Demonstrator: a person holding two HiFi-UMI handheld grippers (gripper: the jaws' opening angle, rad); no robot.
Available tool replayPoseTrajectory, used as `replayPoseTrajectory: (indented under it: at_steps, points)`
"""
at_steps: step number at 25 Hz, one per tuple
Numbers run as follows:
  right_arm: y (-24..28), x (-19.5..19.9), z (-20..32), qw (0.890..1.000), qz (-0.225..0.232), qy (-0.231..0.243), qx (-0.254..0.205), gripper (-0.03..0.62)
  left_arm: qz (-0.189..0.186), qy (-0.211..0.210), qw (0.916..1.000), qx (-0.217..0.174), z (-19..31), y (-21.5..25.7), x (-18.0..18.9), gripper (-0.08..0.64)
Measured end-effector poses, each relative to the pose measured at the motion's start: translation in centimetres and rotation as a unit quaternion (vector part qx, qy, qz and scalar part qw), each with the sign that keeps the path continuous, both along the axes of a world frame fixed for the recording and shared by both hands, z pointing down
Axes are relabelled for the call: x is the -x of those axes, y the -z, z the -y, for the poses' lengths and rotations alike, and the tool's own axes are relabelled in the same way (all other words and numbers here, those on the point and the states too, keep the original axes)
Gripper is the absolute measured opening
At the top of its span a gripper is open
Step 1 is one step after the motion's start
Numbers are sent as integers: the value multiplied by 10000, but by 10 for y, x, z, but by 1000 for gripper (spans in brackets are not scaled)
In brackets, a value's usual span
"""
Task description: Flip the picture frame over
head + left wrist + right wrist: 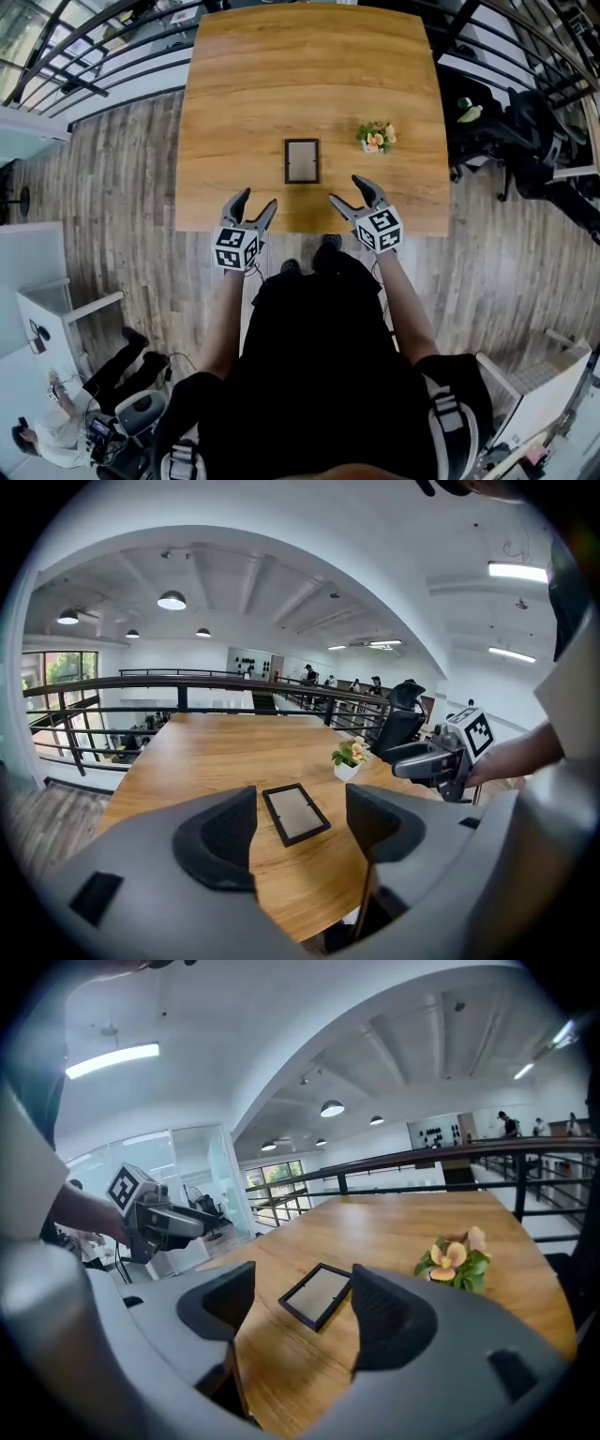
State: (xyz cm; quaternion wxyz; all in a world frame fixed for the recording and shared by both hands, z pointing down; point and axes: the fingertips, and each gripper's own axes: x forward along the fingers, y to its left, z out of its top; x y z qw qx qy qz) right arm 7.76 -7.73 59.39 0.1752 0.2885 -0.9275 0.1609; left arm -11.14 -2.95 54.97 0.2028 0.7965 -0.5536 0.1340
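Observation:
A small black picture frame lies flat on the wooden table, near its front edge. It also shows between the jaws in the left gripper view, picture frame, and in the right gripper view, picture frame. My left gripper hovers over the table's front edge, left of and short of the frame, open and empty. My right gripper is at the frame's right front, also open with nothing between its fingers. Neither gripper touches the frame.
A small pot of orange and yellow flowers stands on the table right of the frame. Black railings run behind and beside the table. Office chairs sit off the table's right side. A person sits at lower left on the floor level.

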Motion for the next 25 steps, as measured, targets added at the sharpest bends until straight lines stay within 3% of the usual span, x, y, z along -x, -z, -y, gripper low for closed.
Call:
replayPoseTrajectory:
  at_steps: [14,25]
  points:
    - [-15,-3,40,9980,-98,612,149,330,-110,578,9981,162,31,-16,-19,314]
    - [-24,2,41,9983,-265,426,308,324,-246,268,9986,371,55,-39,-24,314]
